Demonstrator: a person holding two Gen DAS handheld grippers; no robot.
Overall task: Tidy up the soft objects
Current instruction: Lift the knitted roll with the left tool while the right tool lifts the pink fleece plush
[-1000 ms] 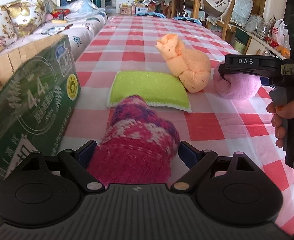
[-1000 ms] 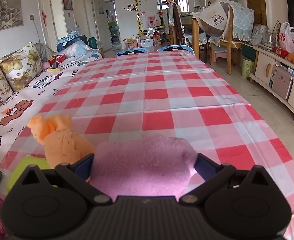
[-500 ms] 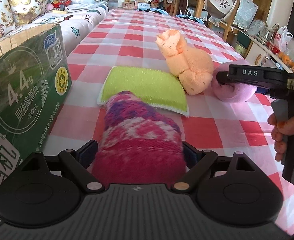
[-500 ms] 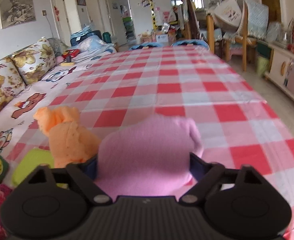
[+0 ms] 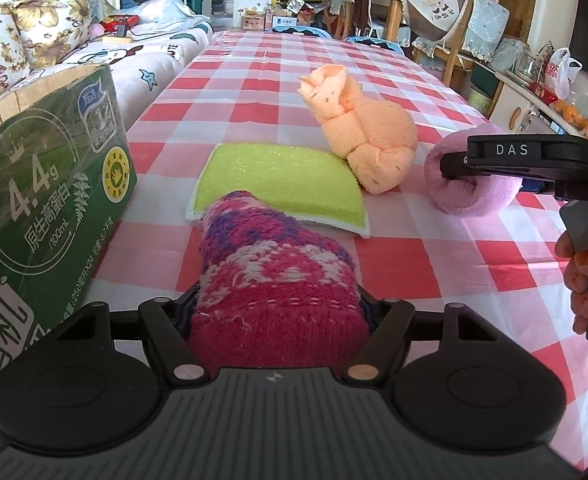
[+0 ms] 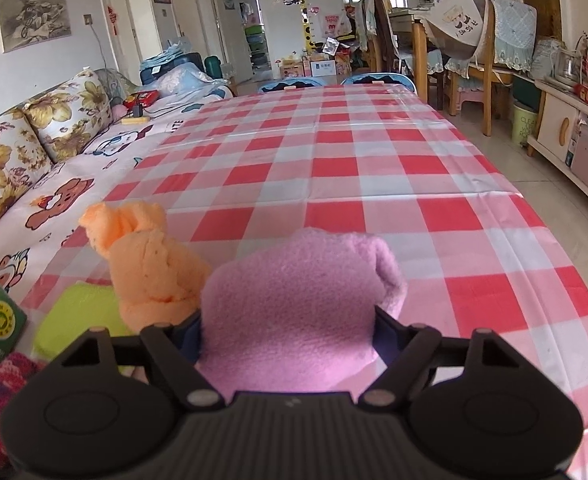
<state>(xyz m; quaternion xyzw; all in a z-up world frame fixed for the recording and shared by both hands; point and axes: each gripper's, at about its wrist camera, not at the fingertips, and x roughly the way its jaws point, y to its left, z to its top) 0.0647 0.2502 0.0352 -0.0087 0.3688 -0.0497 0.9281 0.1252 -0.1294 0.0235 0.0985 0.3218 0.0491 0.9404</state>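
A: Left gripper [image 5: 276, 308]?
B: Jaws closing on the pink-and-purple knitted sock [image 5: 270, 276], lying lengthwise straight ahead on the checked tablecloth [image 5: 414, 264].
A: Right gripper [image 6: 288, 328]?
B: Closing likewise around the lilac fleece roll [image 6: 294, 304].

Pink-and-purple knitted item [image 5: 270, 280]: rolled, lying lengthwise on the checked worktop [image 5: 394, 264], its far end touching the sponge. Yellow-green sponge [image 5: 282, 184]: rectangular, white-edged, lying flat just behind the knit. Orange towel [image 5: 362, 136]: knotted into an animal-like form, resting upright against the sponge's far right corner. Lilac fleece roll [image 6: 294, 312]: lying on the worktop to the right of the orange towel.
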